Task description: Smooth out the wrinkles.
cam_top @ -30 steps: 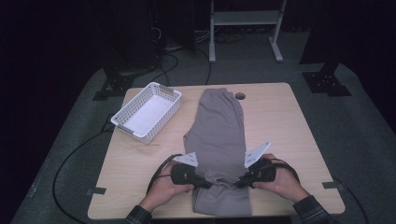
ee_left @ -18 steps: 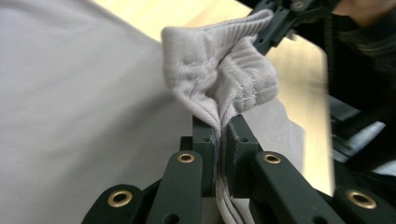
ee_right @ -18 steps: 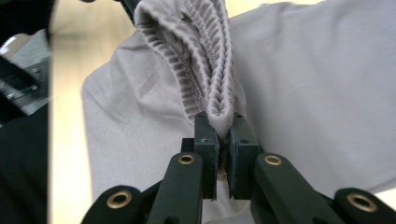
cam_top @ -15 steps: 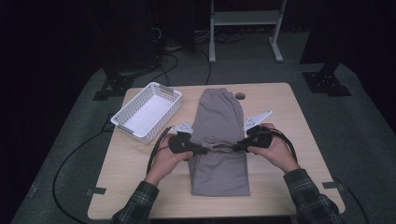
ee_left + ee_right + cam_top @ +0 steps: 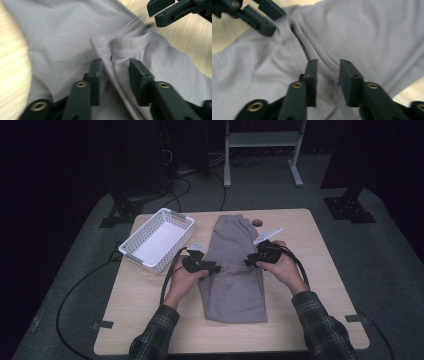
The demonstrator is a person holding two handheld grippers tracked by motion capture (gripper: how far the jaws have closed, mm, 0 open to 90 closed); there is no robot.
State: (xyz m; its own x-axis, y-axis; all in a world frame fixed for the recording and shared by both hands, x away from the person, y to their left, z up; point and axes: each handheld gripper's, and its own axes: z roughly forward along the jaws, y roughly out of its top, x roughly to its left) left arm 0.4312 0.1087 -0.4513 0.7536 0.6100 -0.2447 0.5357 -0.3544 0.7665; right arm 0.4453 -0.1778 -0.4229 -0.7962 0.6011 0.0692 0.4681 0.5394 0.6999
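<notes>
Both grippers are releasing a fold on the grey garment point(image 5: 234, 270).

Nearest the person: the folded end is lying at the near table point(image 5: 150, 320) edge, doubled over.

Mid-table: the left gripper point(image 5: 216, 267) is sitting at the garment's left edge, the right gripper point(image 5: 248, 262) at its right edge, both at the fold's cross edge. Their tips are facing each other across the cloth. Each hand is equally near it.

Jaws: both pairs have just been opening. In the left gripper view the left gripper point(image 5: 115, 67) is standing apart with a raised seam running between the pads, cloth not pinched. In the right gripper view the right gripper point(image 5: 327, 68) is likewise gaping over a ridged hem, nothing clamped.

Axis: the garment is running long from near edge to far edge, so the grippers are straddling its short width.

Farther: the unfolded part is stretching toward the table's far edge. A white basket point(image 5: 134, 246) is sitting to the left, apart from the cloth.

The high view is giving the whole layout; the gripper views are giving seam detail and each other's jaws across the cloth.
</notes>
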